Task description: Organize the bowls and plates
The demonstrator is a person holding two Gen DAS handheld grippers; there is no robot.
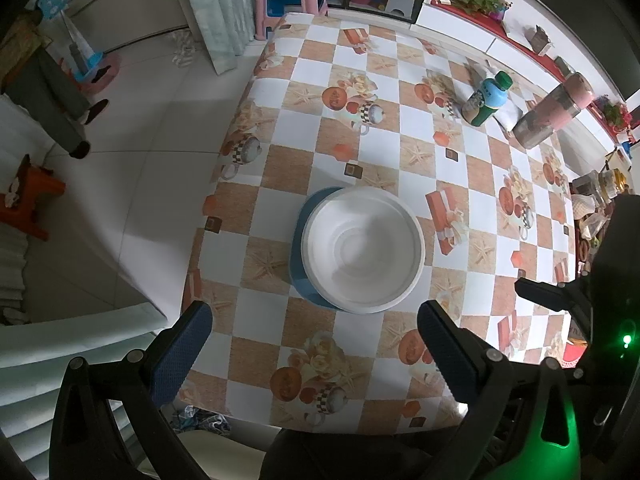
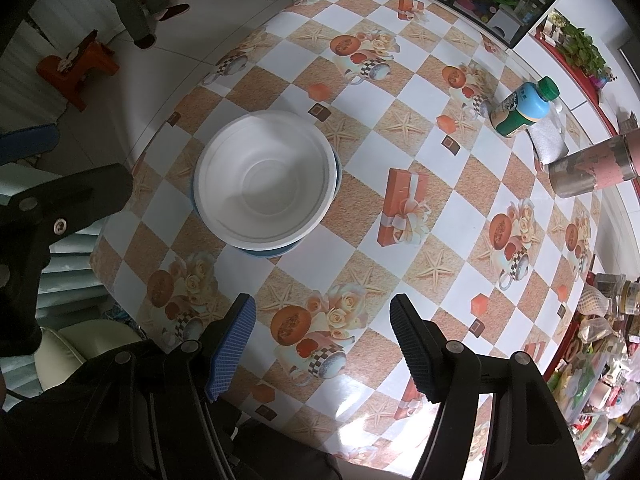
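Note:
A stack of white bowls [image 1: 366, 250] rests on a blue plate [image 1: 298, 248] near the table's left edge. In the right wrist view the same white bowls [image 2: 266, 182] cover most of the blue plate [image 2: 264, 253], of which only a rim shows. My left gripper [image 1: 316, 320] hovers high above the table, open, with nothing between its fingers; the stack lies just beyond its fingertips. Over the checked cloth to the right of the stack, my right gripper [image 2: 322, 312] is open and empty too.
A checked tablecloth [image 1: 420, 128] covers the table. A green-capped bottle [image 1: 486, 98] and a pink and steel flask [image 1: 552, 110] stand at the far right, with jars and packets [image 2: 600, 320] along the right edge. A person's legs [image 1: 60, 100] and stools are on the floor at left.

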